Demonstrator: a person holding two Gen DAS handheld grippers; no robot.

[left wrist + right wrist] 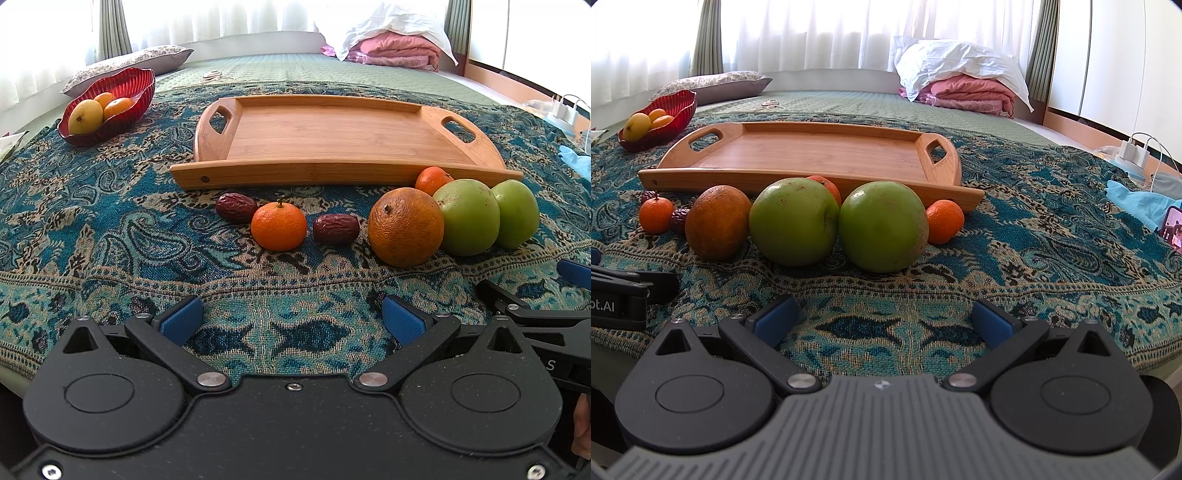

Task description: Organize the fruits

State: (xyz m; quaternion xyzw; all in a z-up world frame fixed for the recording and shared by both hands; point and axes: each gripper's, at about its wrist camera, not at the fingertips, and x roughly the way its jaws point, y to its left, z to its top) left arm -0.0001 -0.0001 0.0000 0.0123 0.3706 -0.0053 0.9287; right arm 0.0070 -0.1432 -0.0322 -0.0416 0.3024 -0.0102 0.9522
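Two green apples (838,225) touch, near the empty wooden tray (812,155); the right gripper (882,321) and left gripper (291,319) hover spread, holding nothing. Grabbing one apple could nudge its neighbour rolling.

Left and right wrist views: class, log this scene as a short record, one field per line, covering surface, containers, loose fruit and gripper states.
surface: patterned teal blanket on a bed
tray: wooden tray, nothing in it
bowl: red bowl, far left, holding yellow and orange fruit
loose fruit: two green apples, large orange, three mandarins, two red dates, all in front of the tray
left gripper: open, holding nothing
right gripper: open, holding nothing
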